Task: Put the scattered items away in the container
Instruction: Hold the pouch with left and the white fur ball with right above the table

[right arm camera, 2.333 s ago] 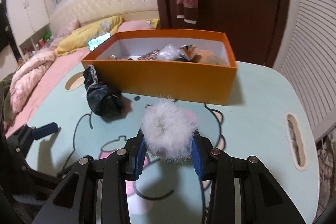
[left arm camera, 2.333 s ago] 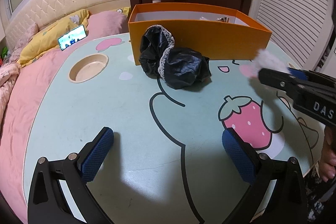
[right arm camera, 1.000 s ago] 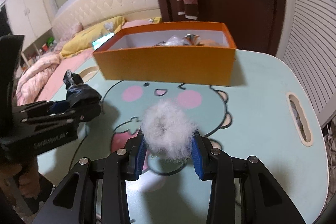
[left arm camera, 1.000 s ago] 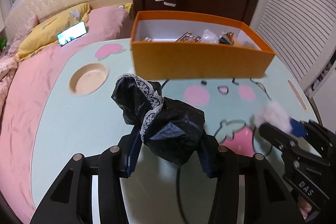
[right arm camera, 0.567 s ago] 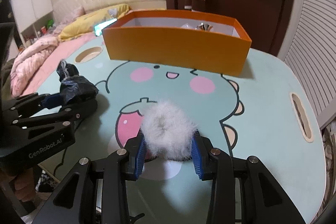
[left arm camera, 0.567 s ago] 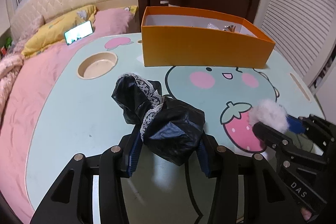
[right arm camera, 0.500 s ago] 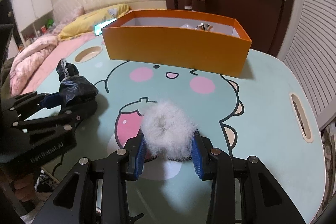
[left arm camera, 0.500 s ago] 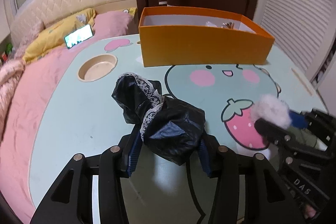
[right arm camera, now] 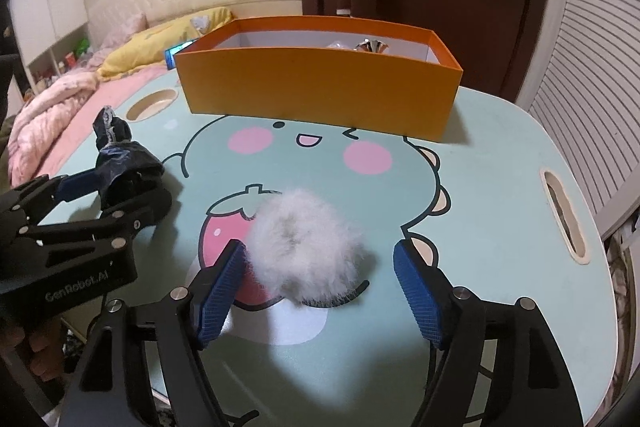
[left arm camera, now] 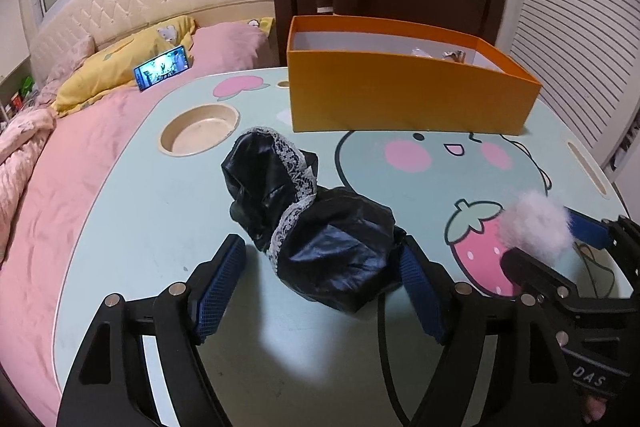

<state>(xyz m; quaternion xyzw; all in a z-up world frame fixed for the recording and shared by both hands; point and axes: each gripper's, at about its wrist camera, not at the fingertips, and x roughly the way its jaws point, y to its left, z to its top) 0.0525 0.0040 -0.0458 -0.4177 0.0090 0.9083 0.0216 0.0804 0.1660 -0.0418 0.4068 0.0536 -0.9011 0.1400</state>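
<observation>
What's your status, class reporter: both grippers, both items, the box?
Left gripper just opened, black lace-trimmed cap between jaws. Right gripper just opened, white fluffy scrunchie on table. Orange box ahead, path unobstructed.

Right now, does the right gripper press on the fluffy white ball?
Apart on one side: the right wrist view shows bare table between the fluffy white ball and the right pad. The jaws have just been opening.

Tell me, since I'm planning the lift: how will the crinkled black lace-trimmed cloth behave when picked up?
The crinkled black lace-trimmed cloth is probably floppy: it lies in loose folds, so ends may droop. Its shiny surface suggests it could slip. It looks light for its bulk.
</observation>
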